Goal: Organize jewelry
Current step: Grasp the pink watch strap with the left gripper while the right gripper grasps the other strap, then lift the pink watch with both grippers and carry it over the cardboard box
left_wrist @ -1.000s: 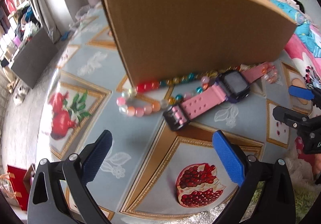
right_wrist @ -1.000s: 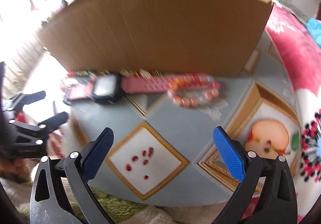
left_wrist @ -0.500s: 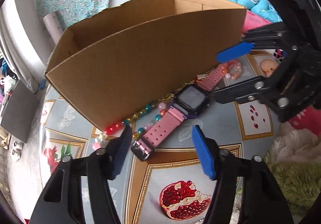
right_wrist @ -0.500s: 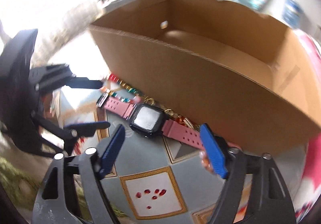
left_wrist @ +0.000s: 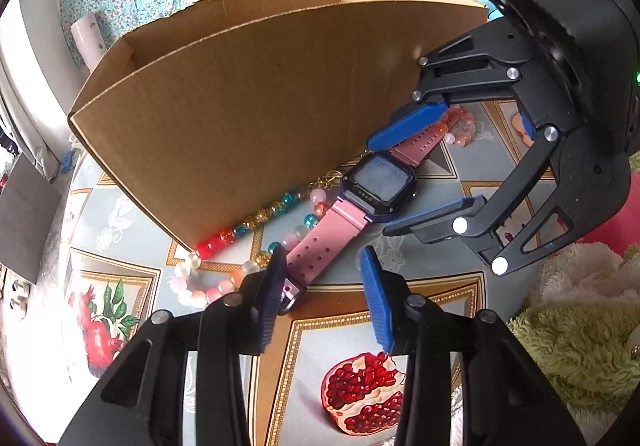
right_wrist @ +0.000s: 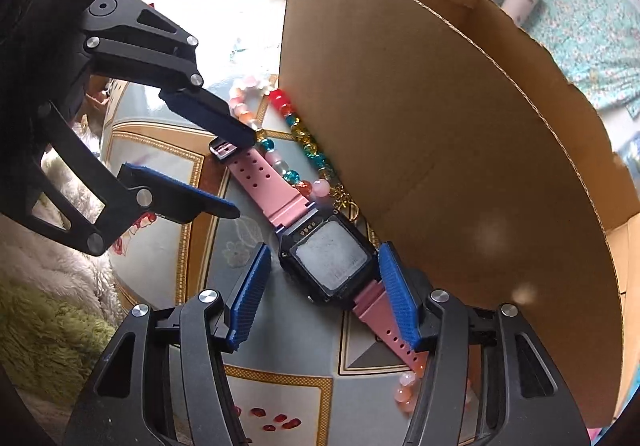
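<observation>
Against the box, at twelve o'clock, lies the watch among beads. My left gripper closes around its buckle end, my right gripper around its face, neither pinching; no writing is legible.

No text, label, brand or number can be read in either view. The screen of the watch shows only faint grey marks, too dim and small to make out, and it looks just as blank and scuffed from the right wrist view. The cardboard box bears no print on the walls that show. The tabletop carries pictures of fruit and flowers but no lettering.
</observation>
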